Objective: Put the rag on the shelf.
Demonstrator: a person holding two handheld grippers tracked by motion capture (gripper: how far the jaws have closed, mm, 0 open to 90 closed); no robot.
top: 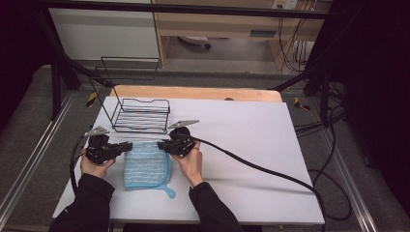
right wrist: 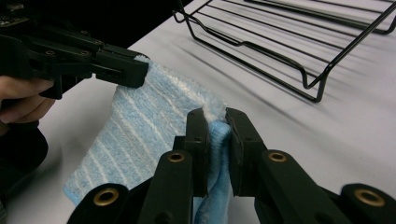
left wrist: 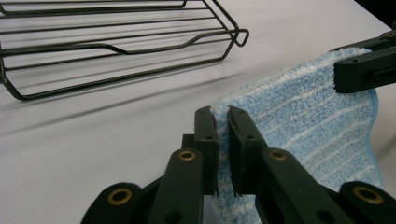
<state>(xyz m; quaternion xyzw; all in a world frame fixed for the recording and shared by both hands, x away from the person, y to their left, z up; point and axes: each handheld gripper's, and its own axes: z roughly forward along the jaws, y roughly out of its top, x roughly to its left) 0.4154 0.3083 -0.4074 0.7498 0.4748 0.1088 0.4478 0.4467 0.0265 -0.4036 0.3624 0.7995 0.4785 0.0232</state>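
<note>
A blue striped towel (top: 146, 165) lies folded on the white table (top: 251, 145), between the two hands. My left gripper (top: 126, 145) is shut on the towel's far left corner, and its jaws pinch the towel (left wrist: 299, 121) edge in the left gripper view (left wrist: 222, 122). My right gripper (top: 162, 144) is shut on the far right corner; in the right gripper view (right wrist: 215, 122) a fold of the towel (right wrist: 140, 121) is squeezed between the jaws. Both held corners are raised a little off the table. The other gripper shows across the towel in each gripper view.
A black wire rack (top: 141, 115) stands just behind the towel, close to both grippers; it also fills the top of the left gripper view (left wrist: 116, 42) and the right gripper view (right wrist: 299, 42). A thick cable (top: 261, 169) trails right from my right gripper.
</note>
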